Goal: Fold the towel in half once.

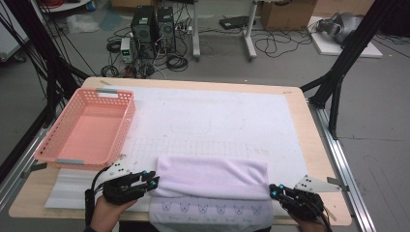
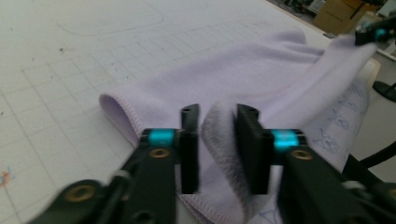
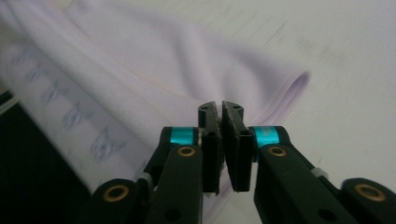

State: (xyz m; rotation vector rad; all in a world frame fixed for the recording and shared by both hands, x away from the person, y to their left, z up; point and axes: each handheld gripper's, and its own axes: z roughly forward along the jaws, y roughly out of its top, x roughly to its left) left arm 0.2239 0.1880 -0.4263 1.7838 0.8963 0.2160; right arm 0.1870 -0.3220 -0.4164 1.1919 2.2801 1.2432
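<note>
A lavender towel (image 1: 212, 176) lies folded at the table's front edge, and its lower layer, with a row of small printed faces, hangs over that edge. My left gripper (image 1: 153, 182) is at the towel's left end. In the left gripper view its jaws (image 2: 218, 112) stand apart, with a fold of the towel (image 2: 243, 79) loose between them, so it is open. My right gripper (image 1: 273, 190) is at the towel's right end. Its jaws (image 3: 220, 106) are almost together, pinching the towel's (image 3: 154, 70) edge. The left gripper view shows that corner held up by the right gripper (image 2: 373, 33).
A pink plastic basket (image 1: 123, 125) stands at the left of the table, with nothing in it. A white gridded mat (image 1: 217, 116) covers most of the wooden tabletop (image 1: 319, 159). Black frame legs, computers and cables stand on the floor beyond the table.
</note>
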